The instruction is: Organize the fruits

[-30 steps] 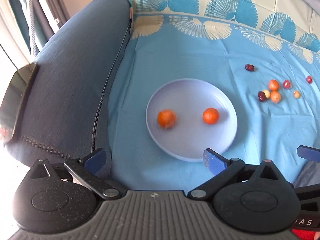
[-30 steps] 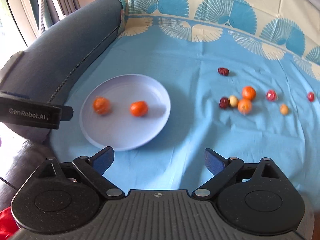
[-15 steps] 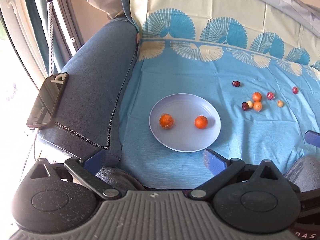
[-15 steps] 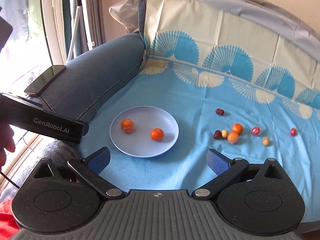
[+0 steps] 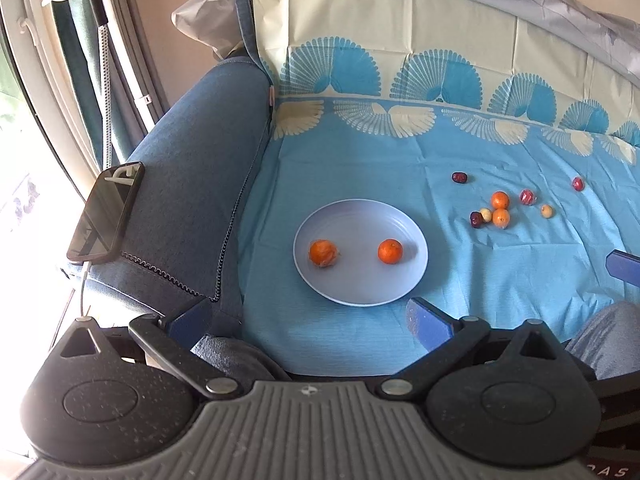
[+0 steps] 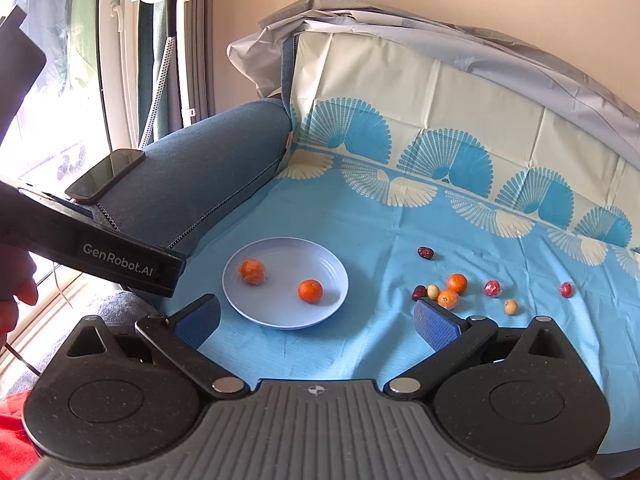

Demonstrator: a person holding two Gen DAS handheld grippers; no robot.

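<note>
Both grippers withdrawn; jaws apparently empty.

pale lilac round plate (image 5: 360, 292) | blue sheet, cream-and-blue fan print (image 5: 360, 152) | two orange tangerines (image 5: 390, 251) | denim-blue sofa armrest (image 5: 196, 184)

A blue sofa (image 6: 224, 168) stands under a beige wall (image 6: 400, 4), its seat and back draped in a fan-patterned cloth (image 6: 400, 216). A phone (image 5: 106, 212) lies on the armrest. Daylight pours through the window (image 6: 60, 80) at left.
</note>
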